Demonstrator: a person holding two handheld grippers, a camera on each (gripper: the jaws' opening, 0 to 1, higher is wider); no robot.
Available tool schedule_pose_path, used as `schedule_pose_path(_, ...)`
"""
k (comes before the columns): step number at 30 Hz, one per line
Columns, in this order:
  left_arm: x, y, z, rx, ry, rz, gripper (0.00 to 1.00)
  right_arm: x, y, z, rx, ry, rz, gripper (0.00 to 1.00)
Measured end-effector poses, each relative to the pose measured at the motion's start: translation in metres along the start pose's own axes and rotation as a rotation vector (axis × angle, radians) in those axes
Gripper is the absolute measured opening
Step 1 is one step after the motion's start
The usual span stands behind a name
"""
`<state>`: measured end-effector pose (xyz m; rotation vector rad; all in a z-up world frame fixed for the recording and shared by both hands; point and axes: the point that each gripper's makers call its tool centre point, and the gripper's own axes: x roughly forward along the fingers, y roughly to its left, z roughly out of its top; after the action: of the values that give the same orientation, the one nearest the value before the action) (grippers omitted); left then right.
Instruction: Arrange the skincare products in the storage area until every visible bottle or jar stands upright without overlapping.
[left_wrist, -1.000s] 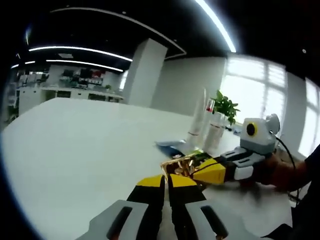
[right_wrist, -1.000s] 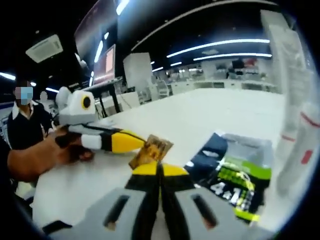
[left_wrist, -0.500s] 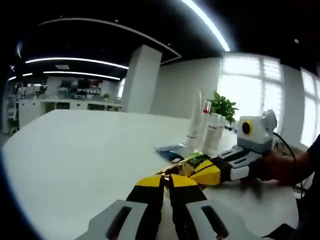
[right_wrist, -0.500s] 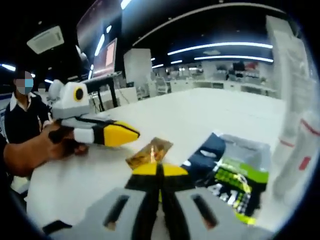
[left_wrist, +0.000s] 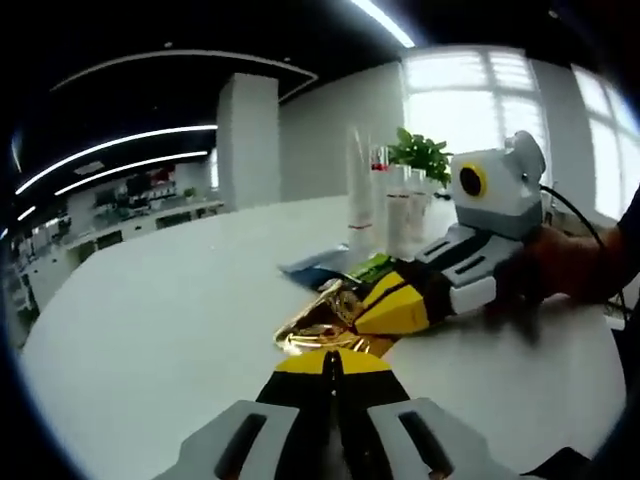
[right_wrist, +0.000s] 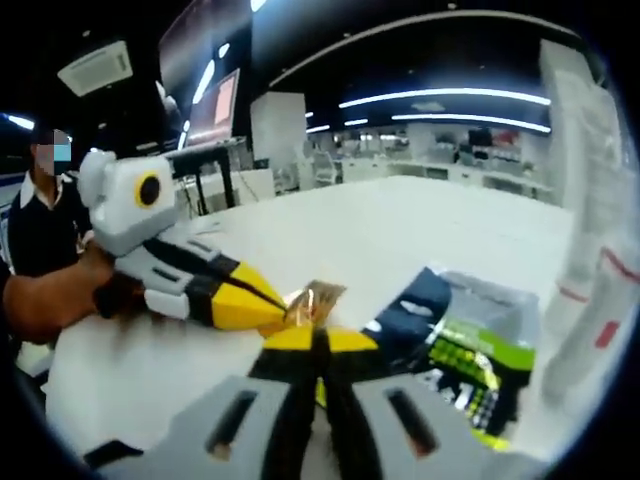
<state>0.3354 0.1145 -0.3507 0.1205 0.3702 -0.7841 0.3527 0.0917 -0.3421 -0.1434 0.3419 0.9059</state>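
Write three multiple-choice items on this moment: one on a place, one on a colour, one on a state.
1. Where does the gold foil sachet lie?
A. on the white table
B. inside a drawer
C. on the floor

2. What colour are the tips of the left tongs?
A. red
B. yellow
C. blue

3. How do the tall white tubes stand?
A. lying flat
B. stacked crosswise
C. upright

Answers: 1 A, the sachet rests on the tabletop by the dark packet. 2 B, the tips are yellow. 3 C, the tubes rise vertically before the plant.

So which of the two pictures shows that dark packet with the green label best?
The right gripper view: the dark packet lies close and large on the white table, green label readable. In the left gripper view it is a small sliver behind the right gripper.
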Motion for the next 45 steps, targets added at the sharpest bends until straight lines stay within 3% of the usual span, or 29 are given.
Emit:
schedule_pose_path(6, 0.0, -0.001, -0.001, -0.007, 0.001, 0.004, 0.0, -0.003, -0.003, 0.003, -0.024, -0.021, -0.018, 0.04)
schedule_pose_path(10, 0.0, -0.001, -0.001, -0.012, 0.001, 0.006, 0.0, -0.008, -0.016, 0.012, -0.02, -0.071, -0.062, 0.04)
schedule_pose_path(16, 0.0, -0.001, -0.001, -0.013, 0.001, 0.01, 0.0, -0.011, -0.012, 0.019, -0.019, -0.12, -0.046, 0.0)
schedule_pose_path(28, 0.002, 0.007, 0.0, -0.015, 0.002, 0.025, 0.0, 0.002, 0.003, 0.001, -0.151, -0.006, -0.015, 0.0)
schedule_pose_path(45, 0.0, 0.01, 0.0, -0.015, 0.002, 0.049, 0.0, 0.0, 0.003, 0.0, -0.195, -0.004, -0.029, 0.0)
